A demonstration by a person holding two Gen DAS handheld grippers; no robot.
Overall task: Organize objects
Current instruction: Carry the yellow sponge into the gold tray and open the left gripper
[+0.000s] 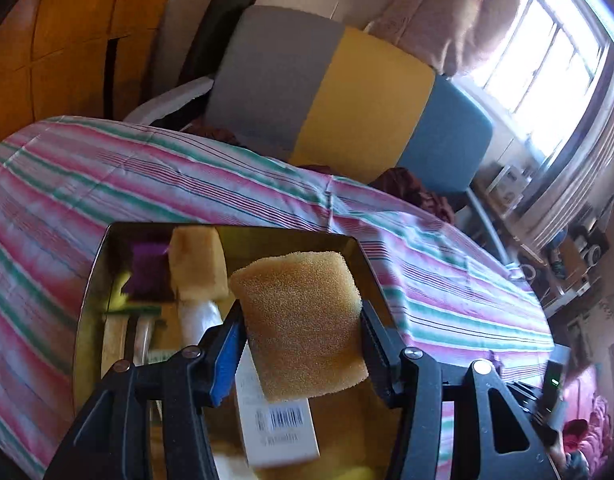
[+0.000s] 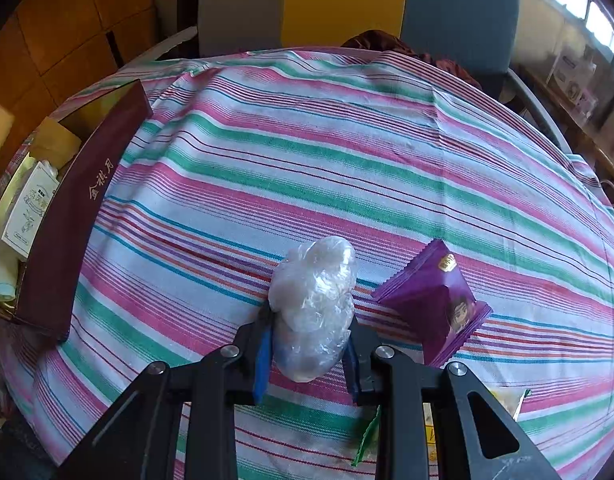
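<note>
Since the gold-lined box (image 1: pixel 87 300) already holds cartons and packets, the left gripper (image 1: pixel 303 320), jaws clamped on the tan sponge (image 1: pixel 303 316) above it, should lower into the bare near-right corner before letting go. That sponge looks coarse, porous and squashy. The right gripper (image 2: pixel 311 336) pinches a crinkled clear plastic bundle (image 2: pixel 315 308) over the striped cloth (image 2: pixel 347 152).

Both grippers' fingers (image 1: pixel 371 332) (image 2: pixel 263 356) clamped.

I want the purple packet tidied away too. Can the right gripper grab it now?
Probably not yet. The right gripper is shut on a plastic bag, so its jaws are full. The purple packet lies close beside it on the cloth, with nothing in between.
</note>
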